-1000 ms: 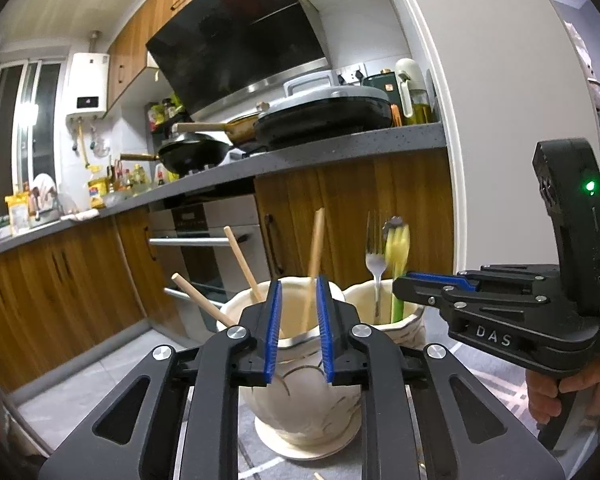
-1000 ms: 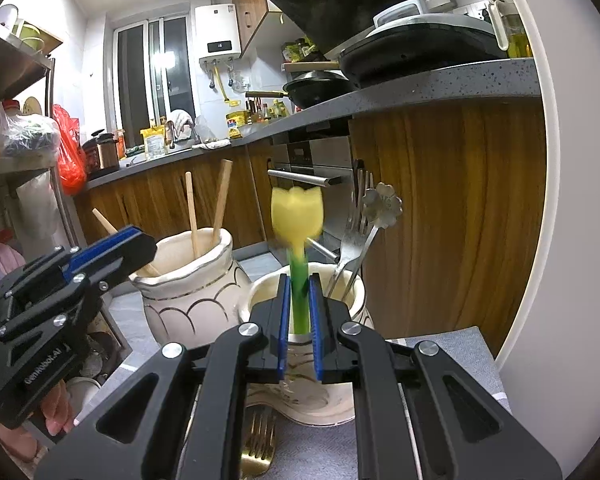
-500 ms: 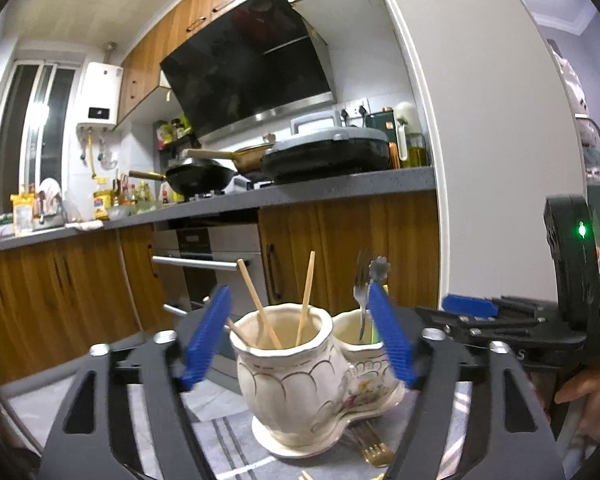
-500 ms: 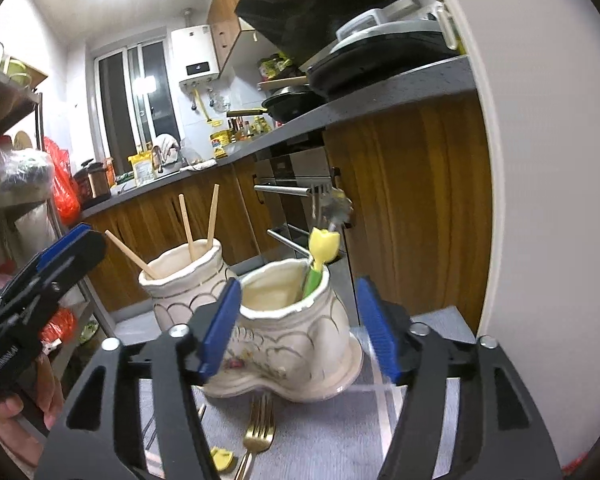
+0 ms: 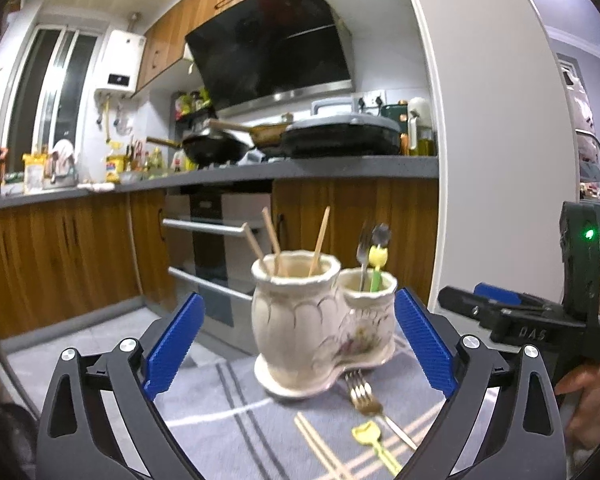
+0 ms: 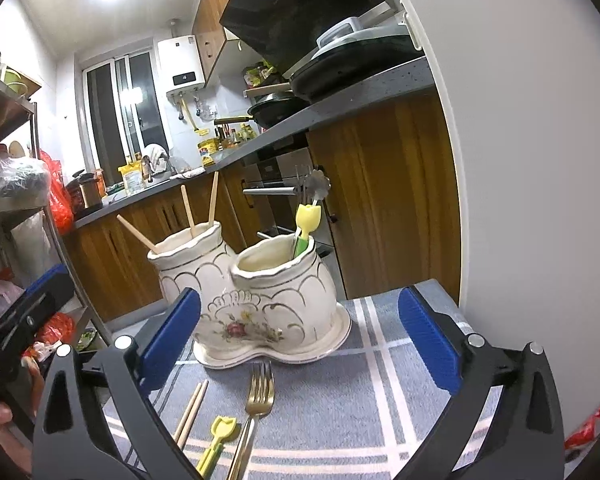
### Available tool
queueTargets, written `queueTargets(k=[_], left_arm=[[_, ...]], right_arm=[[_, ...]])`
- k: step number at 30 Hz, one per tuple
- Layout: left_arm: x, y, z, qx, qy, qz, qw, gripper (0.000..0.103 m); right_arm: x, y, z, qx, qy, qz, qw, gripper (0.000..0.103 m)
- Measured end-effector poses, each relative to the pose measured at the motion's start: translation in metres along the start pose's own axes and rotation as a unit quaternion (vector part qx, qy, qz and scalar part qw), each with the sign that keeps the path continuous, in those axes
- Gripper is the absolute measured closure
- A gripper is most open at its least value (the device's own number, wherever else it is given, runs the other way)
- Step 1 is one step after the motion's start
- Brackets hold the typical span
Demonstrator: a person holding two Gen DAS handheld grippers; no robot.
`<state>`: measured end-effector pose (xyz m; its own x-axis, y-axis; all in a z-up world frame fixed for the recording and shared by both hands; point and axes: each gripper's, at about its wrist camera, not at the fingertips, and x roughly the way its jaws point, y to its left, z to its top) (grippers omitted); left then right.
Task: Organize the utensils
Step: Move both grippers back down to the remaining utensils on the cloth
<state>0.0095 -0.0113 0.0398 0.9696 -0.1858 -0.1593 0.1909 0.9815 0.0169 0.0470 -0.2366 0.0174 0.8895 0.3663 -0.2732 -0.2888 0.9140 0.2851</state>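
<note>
Twin-pot ceramic utensil holder (image 6: 260, 300), cream with gilt lines and a floral motif, stands on a grey striped cloth (image 6: 380, 392). One pot holds wooden chopsticks (image 6: 212, 204); the other a fork, a flower-ended utensil and a yellow tulip-topped piece (image 6: 308, 218). Loose before it: a gold fork (image 6: 258, 396), chopsticks, a yellow tulip pick (image 6: 220, 436). Left gripper (image 5: 296, 344) and right gripper (image 6: 296, 340): jaws opening, wide apart, nothing clamped. Wooden kitchen cabinets behind.
</note>
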Motion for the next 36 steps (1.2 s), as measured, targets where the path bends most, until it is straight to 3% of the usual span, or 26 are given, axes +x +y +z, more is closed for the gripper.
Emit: queueTargets(k=[15, 26, 31, 36], left_arm=[[-0.009, 0.014, -0.028, -0.007, 0.081, 0.026, 0.9963, 0.006], [0.004, 0.021, -0.041, -0.012, 0.154, 0.039, 0.9872, 0.006], [0.016, 0.021, -0.05, -0.015, 0.207, 0.034, 0.9776, 0.006], [0.025, 0.017, -0.063, -0.017, 0.267, 0.003, 0.9636, 0.007]], right_arm=[[-0.007, 0.015, -0.021, -0.032, 0.027, -0.012, 0.999, 0.005], [-0.007, 0.016, -0.025, -0.033, 0.049, -0.02, 0.998, 0.005], [-0.008, 0.01, -0.027, -0.019, 0.064, -0.019, 0.998, 0.005], [-0.006, 0.006, -0.028, -0.012, 0.076, -0.018, 0.997, 0.005]])
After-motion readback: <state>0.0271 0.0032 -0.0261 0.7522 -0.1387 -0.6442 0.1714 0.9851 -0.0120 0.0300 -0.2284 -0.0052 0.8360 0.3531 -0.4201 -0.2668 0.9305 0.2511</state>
